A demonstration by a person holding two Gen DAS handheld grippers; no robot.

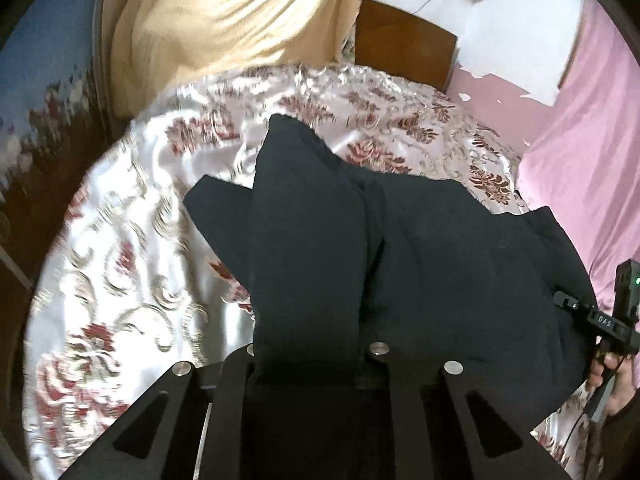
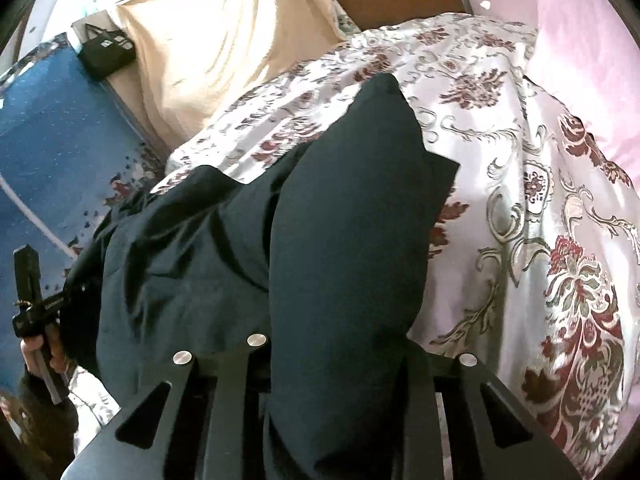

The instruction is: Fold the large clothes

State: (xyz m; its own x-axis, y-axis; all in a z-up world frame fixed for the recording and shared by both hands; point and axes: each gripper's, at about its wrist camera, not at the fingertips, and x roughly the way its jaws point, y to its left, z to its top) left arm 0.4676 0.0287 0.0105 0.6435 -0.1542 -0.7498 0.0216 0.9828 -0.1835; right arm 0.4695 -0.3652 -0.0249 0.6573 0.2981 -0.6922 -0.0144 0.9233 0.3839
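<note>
Floral bedspread (image 1: 132, 264) beneath both hand-held grippers pinching dark garment (image 1: 320, 248).

- The black garment (image 1: 320, 240) drapes over my left gripper (image 1: 308, 364), so its fingertips stay hidden.
- My right gripper (image 2: 340, 364) is buried likewise.
- The bedspread (image 1: 132, 248) blurs toward the left edge.

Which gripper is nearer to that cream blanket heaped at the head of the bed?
Left. The left gripper, shut on the dark garment, is on the cream blanket's side; the right gripper, also clamping it, is toward the pink cloth.
</note>
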